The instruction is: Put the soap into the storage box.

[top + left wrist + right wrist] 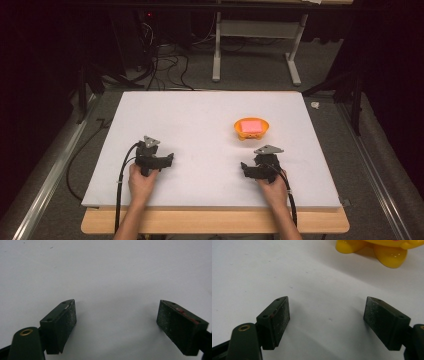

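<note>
high view: your left gripper (159,159) and right gripper (255,170) rest low over the near part of the white board (200,115), well apart from each other, each held in one hand; the orange bowl (251,128) with the pink block (251,125) lying inside it stands beyond the right gripper, near but not touching it. judged from this layout, the block is already seated in the bowl and nothing is in hand, so either the work is finished or a fresh reach has not yet begun. left gripper view: your left gripper (116,315) has its jaws spread wide and empty, with bare white board between them. right gripper view: your right gripper (327,312) is likewise released and holds nothing; the yellow-orange feet of the bowl (387,252) stand ahead, slightly to that view's right, apart from the jaws. nothing lies on the board between jaws and bowl, so a reach looks unobstructed; cables, table legs and dark stands sit beyond the far edge.
</note>
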The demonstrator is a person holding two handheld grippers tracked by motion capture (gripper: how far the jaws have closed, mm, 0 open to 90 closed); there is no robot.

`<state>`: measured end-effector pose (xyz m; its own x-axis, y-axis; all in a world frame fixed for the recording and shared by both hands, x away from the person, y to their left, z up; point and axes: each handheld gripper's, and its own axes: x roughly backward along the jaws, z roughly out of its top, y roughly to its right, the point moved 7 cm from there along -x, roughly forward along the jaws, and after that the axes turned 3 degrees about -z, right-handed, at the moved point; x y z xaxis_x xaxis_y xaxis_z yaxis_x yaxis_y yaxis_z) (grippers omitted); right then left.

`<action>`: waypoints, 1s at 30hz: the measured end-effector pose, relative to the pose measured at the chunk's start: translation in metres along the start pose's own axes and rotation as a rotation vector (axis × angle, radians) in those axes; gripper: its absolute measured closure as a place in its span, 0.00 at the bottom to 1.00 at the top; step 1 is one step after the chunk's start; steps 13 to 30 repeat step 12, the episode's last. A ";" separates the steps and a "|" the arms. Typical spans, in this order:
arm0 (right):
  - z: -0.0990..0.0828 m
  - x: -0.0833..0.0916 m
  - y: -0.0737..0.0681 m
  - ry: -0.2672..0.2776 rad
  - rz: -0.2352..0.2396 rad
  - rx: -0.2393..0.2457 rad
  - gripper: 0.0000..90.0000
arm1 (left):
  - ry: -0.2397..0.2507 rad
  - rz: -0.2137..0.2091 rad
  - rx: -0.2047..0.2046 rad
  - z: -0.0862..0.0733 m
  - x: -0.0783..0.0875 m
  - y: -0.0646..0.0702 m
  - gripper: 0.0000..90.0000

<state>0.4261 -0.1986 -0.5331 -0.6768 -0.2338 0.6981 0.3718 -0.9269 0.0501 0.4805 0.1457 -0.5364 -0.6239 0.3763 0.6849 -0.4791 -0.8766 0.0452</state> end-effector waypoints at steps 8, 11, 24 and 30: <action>0.000 0.000 0.000 0.000 0.000 -0.001 0.24 | 0.000 0.000 0.000 0.000 0.000 0.000 0.19; 0.000 0.000 0.000 -0.001 0.001 -0.001 0.24 | 0.000 0.000 0.000 0.000 0.000 0.000 0.18; 0.000 0.000 0.000 -0.001 0.001 -0.003 0.24 | 0.000 0.000 0.000 0.000 0.000 0.000 0.19; 0.000 0.000 0.000 -0.001 0.001 -0.003 0.24 | 0.000 0.000 0.000 0.000 0.000 0.000 0.19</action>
